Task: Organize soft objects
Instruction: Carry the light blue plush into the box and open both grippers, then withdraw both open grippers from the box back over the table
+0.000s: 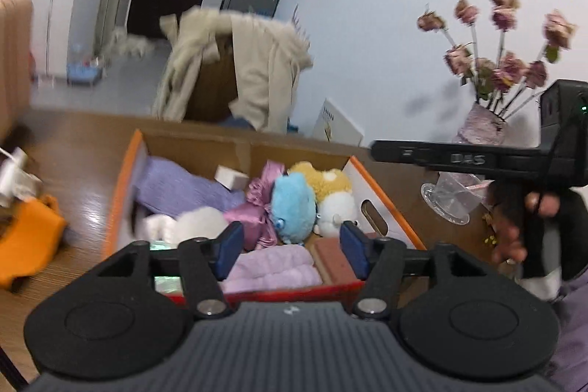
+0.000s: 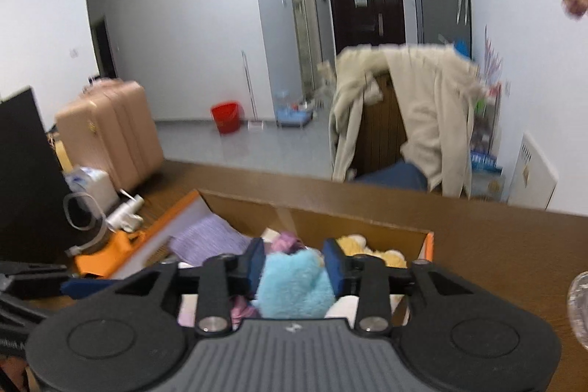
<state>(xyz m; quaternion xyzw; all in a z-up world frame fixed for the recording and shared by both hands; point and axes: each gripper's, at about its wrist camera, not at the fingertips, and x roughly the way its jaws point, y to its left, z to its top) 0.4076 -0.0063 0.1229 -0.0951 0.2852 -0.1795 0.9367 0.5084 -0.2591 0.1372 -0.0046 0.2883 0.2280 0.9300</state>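
An orange-rimmed cardboard box (image 1: 121, 186) on the wooden table holds soft things: a blue plush (image 1: 294, 204), a yellow-and-white plush (image 1: 330, 186), a white plush (image 1: 191, 223), a purple cloth (image 1: 176, 190), a pink satin bow (image 1: 257, 204) and a folded pink towel (image 1: 272, 267). My left gripper (image 1: 290, 247) is open and empty above the box's near end. In the right wrist view my right gripper (image 2: 296, 263) is open with the blue plush (image 2: 294, 285) between its fingers, over the box (image 2: 428, 245); I cannot tell whether they touch it.
An orange item (image 1: 25, 241) and white gadgets (image 1: 14, 179) lie left of the box. A vase of dried roses (image 1: 485, 127) and a clear glass dish (image 1: 448, 197) stand to its right. A chair with a beige coat (image 1: 250, 76) is behind the table.
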